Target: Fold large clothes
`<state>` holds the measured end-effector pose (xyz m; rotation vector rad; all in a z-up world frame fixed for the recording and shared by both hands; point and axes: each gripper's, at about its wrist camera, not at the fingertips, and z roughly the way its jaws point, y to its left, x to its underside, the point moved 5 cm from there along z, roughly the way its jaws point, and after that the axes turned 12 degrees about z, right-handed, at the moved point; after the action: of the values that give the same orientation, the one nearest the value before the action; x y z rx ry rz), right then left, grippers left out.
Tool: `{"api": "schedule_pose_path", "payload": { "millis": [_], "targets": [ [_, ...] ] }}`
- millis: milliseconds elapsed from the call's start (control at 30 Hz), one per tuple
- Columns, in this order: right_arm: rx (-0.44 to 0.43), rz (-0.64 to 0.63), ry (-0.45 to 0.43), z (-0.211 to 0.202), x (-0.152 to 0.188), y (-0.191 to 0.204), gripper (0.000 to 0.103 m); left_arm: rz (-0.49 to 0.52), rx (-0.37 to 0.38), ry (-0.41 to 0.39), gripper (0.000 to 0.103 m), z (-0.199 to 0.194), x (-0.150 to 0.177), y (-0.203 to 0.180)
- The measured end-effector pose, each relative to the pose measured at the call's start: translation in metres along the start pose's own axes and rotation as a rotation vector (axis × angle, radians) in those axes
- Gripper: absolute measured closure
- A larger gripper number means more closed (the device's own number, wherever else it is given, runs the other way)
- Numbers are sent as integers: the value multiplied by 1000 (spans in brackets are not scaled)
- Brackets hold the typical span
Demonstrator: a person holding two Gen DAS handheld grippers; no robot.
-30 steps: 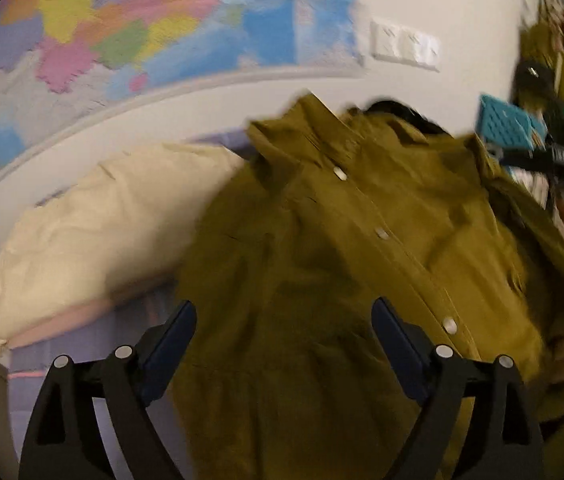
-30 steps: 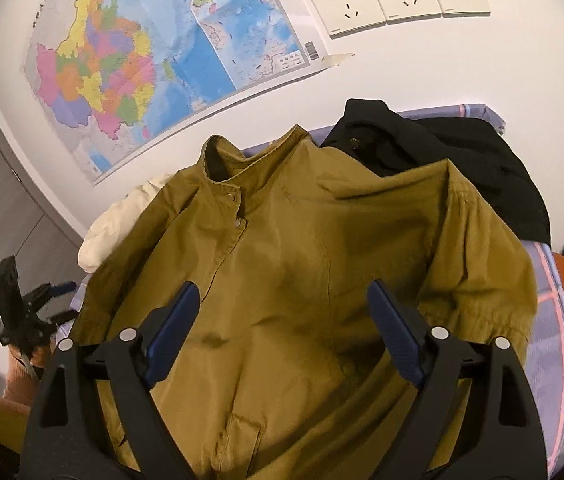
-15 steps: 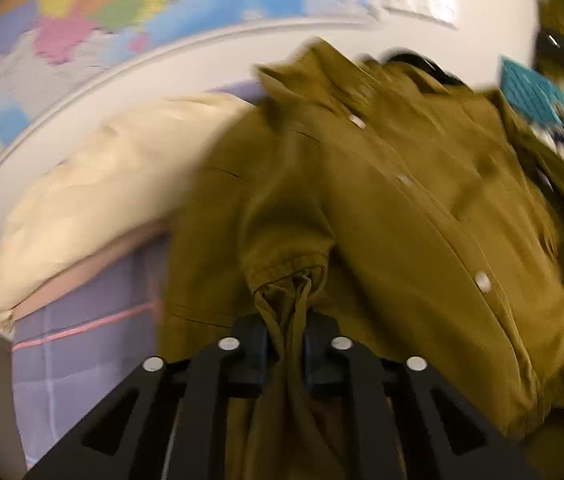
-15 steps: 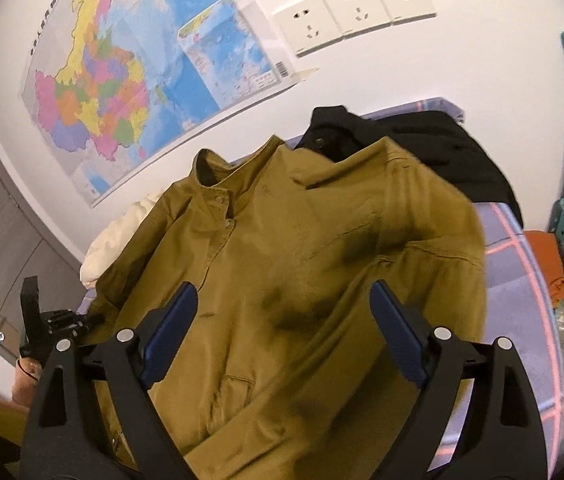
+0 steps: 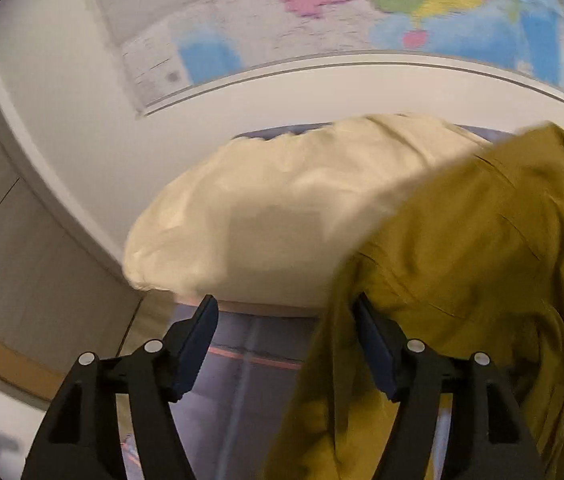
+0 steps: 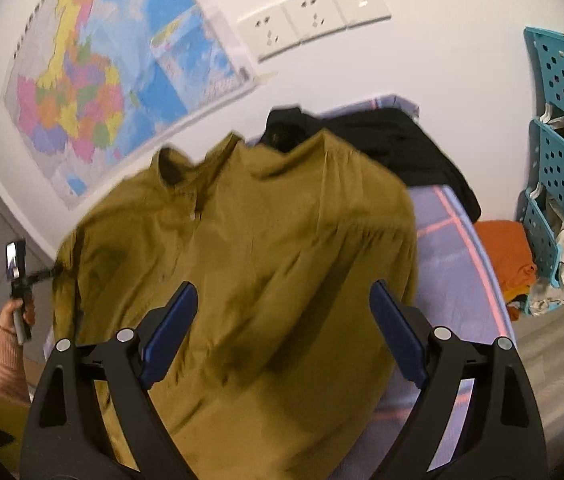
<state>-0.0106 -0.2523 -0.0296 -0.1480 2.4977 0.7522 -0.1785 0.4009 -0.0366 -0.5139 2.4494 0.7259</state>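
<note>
The olive shirt (image 6: pixel 250 264) lies spread face up on the bed (image 6: pixel 457 240), collar toward twelve o'clock, its left side lapping the cream pillow (image 5: pixel 282 216) and a black garment (image 6: pixel 393 140) behind it at one o'clock. The left tool (image 5: pixel 285 344) stands released; its jaws have just been opening, with shirt fabric brushing the right finger but not pinched. The right tool (image 6: pixel 282 328) hangs spread wide above the shirt body, grasping nothing. The risk: the freed sleeve may slump or bunch at the bed's edge, spoiling a clean fold line. Half a second earlier the left tool was clenched on the sleeve cuff; now it has let go and swung toward the pillow.
</note>
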Motion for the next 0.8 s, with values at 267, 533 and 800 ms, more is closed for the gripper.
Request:
{"api": "schedule_pose_path", "payload": {
  "millis": [267,533,800],
  "targets": [
    [78,-186,129,16,52,25,14,124,298,-390,23,-104,-21,-56],
    [-73,-107,90,-2,24,31,93,424,543,-399,24,-112,-46,-193],
    [-447,-127,-34,-61,-23,114,95,582,702,-271,56,-54,-101,-339]
  ]
}}
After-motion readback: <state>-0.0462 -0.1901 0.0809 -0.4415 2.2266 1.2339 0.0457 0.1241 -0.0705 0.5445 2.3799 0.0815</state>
